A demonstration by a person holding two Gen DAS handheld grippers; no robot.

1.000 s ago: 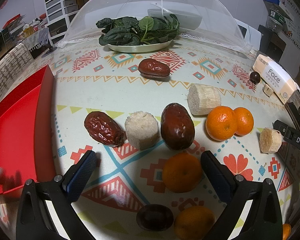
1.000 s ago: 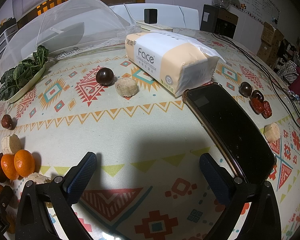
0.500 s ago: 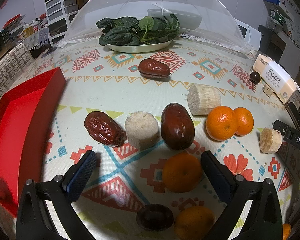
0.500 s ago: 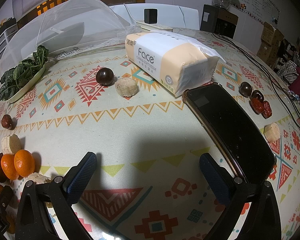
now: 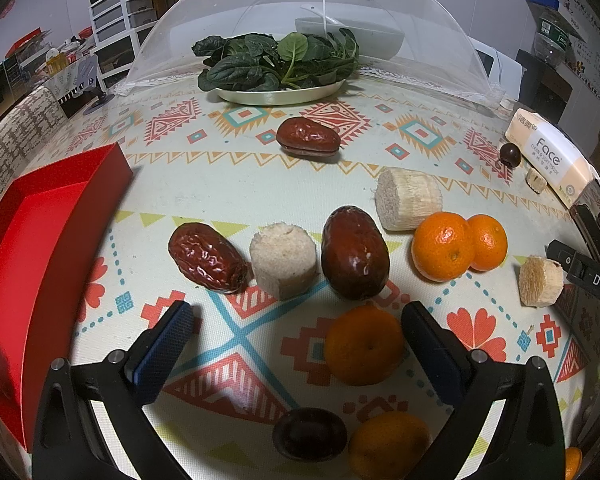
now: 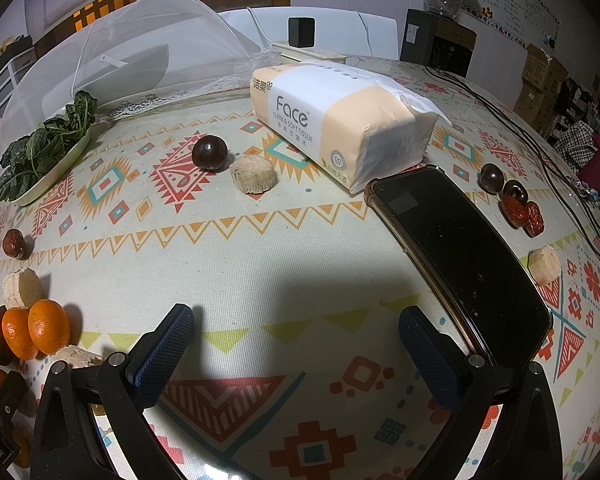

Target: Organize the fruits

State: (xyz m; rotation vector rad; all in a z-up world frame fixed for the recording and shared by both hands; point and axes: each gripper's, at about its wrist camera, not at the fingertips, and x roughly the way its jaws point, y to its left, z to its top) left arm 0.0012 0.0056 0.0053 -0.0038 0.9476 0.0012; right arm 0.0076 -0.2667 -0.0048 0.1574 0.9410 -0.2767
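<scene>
Meanwhile, left gripper (image 5: 296,334) and right gripper (image 6: 295,334) both spread wide, empty; a mandarin (image 5: 363,345) between the left fingers.

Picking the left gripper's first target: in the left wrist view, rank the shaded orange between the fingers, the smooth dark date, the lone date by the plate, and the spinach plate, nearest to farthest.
From the left gripper:
1. Shaded orange, just inside the right finger.
2. Smooth dark date, ahead, slightly right.
3. Lone date, mid-table, farther ahead.
4. Spinach plate, at the net cover's edge.
</scene>
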